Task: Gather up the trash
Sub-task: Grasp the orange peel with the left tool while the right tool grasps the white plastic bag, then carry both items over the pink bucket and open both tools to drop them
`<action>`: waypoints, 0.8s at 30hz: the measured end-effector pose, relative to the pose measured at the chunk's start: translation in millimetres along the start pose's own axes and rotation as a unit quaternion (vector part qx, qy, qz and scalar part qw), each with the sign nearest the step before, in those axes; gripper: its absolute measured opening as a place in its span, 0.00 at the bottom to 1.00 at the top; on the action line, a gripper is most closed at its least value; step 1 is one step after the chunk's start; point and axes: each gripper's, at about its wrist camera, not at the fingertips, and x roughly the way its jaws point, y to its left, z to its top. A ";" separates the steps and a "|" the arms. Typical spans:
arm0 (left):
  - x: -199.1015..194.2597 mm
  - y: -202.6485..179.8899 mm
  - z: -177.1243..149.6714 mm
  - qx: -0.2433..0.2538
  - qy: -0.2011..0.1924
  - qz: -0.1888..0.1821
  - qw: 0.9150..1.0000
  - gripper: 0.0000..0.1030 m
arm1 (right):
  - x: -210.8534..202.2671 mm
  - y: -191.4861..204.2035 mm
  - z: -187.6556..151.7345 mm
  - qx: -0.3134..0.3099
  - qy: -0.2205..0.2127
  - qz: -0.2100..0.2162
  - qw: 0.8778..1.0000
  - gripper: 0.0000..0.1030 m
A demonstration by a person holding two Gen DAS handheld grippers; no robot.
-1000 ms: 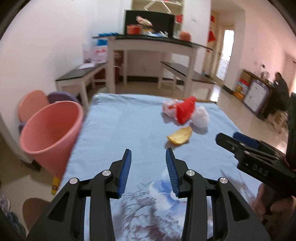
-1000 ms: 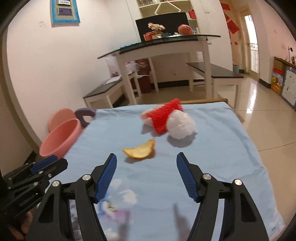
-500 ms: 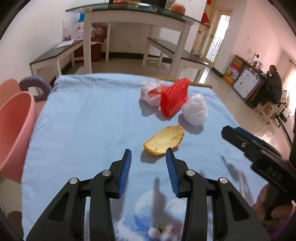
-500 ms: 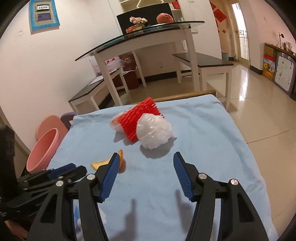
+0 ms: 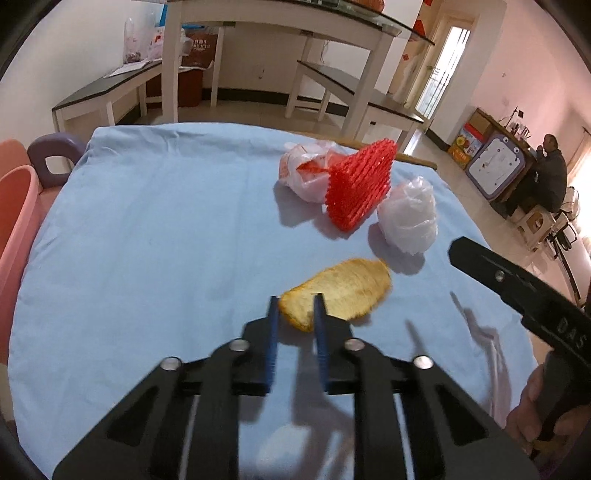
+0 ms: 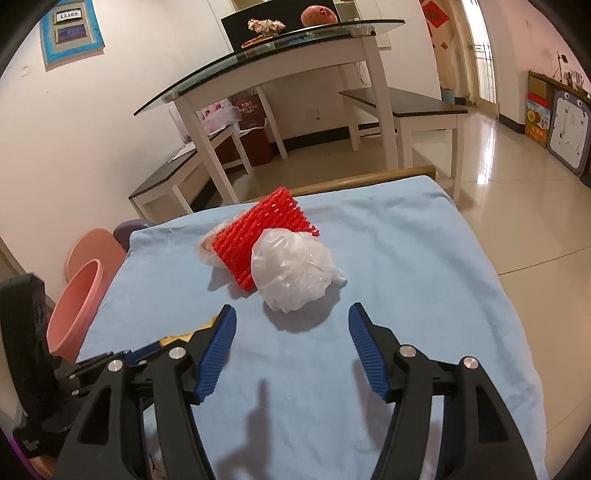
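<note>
Trash lies on a blue cloth-covered table (image 5: 155, 236): a yellow-orange peel (image 5: 343, 288), a red foam net (image 5: 360, 184), a crumpled white plastic bag (image 5: 408, 218) and a pink-white bag (image 5: 303, 173). My left gripper (image 5: 294, 306) is open, its narrow jaws around the near end of the peel. My right gripper (image 6: 290, 319) is wide open just short of the white bag (image 6: 291, 273), with the red net (image 6: 262, 236) behind it. The peel (image 6: 184, 334) barely shows there, behind the left finger.
A pink bin (image 5: 14, 229) stands off the table's left edge, also in the right wrist view (image 6: 75, 302). A purple stool (image 5: 53, 157) is beside it. White tables and benches (image 5: 258, 33) stand behind. A person (image 5: 546, 177) sits at far right.
My left gripper moved forward and down until its jaws straddle the peel's near end, and narrowed slightly. My right gripper advanced toward the white bag, still wide open.
</note>
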 end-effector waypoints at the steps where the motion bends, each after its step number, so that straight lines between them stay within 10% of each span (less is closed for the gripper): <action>1: -1.0 0.1 -0.5 0.001 -0.003 -0.002 1.000 0.08 | 1.6 1.0 1.2 -0.002 0.001 0.000 1.000 0.63; 15: -39.4 9.6 -10.2 0.000 -0.053 0.015 0.998 0.05 | 35.1 2.4 27.9 -0.005 -0.005 -0.022 1.000 0.64; 24: -51.2 14.2 -14.9 -0.004 -0.064 0.013 0.998 0.05 | 34.4 -1.0 14.6 -0.006 0.014 -0.016 1.000 0.26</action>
